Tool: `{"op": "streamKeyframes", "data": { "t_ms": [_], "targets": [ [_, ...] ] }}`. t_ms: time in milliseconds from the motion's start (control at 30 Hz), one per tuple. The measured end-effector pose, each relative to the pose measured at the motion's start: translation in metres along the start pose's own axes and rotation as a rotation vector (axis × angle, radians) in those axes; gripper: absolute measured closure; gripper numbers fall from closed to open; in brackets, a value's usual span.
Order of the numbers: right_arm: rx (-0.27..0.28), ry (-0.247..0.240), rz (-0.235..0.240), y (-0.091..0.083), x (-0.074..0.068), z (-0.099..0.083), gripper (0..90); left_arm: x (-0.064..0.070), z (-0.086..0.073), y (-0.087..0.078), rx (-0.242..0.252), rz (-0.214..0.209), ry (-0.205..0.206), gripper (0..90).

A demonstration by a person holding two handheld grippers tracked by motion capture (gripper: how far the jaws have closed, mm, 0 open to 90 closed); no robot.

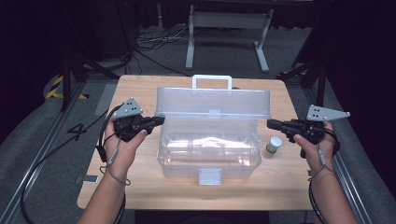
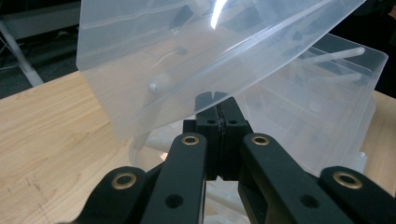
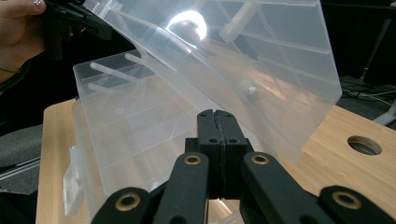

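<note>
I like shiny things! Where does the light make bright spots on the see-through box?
In the right gripper view a round white glare sits on the lid; in the left gripper view a thin bright streak marks it; in the high view the box floor glows softly.

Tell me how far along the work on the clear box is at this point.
The clear box sits with its lid raised partway, the front latch free. Both jaws are shut: the left gripper touches the lid's left edge, the right gripper is at its right edge. The small capped jar stands on the table outside the box, untouched.
</note>
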State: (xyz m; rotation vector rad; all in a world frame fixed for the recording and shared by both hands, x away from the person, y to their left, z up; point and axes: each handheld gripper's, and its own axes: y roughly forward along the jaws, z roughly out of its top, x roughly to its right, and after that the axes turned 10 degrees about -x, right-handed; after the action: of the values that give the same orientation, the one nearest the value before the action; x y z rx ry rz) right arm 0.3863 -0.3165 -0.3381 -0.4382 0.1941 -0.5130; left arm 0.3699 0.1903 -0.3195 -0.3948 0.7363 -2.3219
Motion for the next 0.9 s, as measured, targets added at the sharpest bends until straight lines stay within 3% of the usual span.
{"op": "streamKeyframes", "data": {
  "t_ms": [167,267,400,533,700,733,867,900],
  "targets": [
    [-0.001,0.0,-0.031,-0.004,0.0,-0.004,90.0,-0.001,-0.002,0.001,0.006,0.005,0.002,89.8],
    [-0.004,-0.003,-0.091,-0.007,-0.001,-0.009,87.3,-0.002,-0.002,0.003,0.019,0.017,0.012,89.9],
    [-0.003,-0.005,-0.131,-0.01,-0.005,-0.013,85.1,-0.002,0.0,0.004,0.006,0.021,0.031,89.9],
    [-0.002,0.004,-0.181,-0.01,-0.009,-0.016,77.3,-0.006,0.0,0.003,0.004,0.007,0.028,89.8],
    [0.006,0.042,-0.204,-0.01,-0.012,-0.017,68.3,-0.007,0.001,0.004,0.005,0.009,0.031,89.9],
    [0.011,0.055,-0.225,-0.007,-0.014,-0.017,61.2,-0.007,0.002,0.004,0.008,0.012,0.033,89.9],
    [-0.002,0.084,-0.278,-0.002,-0.016,-0.018,55.1,-0.008,0.005,0.006,0.012,0.004,0.038,89.8],
    [0.007,0.098,-0.273,-0.001,-0.016,-0.019,53.4,-0.008,0.006,0.007,0.012,0.003,0.038,89.8]
  ]
}}
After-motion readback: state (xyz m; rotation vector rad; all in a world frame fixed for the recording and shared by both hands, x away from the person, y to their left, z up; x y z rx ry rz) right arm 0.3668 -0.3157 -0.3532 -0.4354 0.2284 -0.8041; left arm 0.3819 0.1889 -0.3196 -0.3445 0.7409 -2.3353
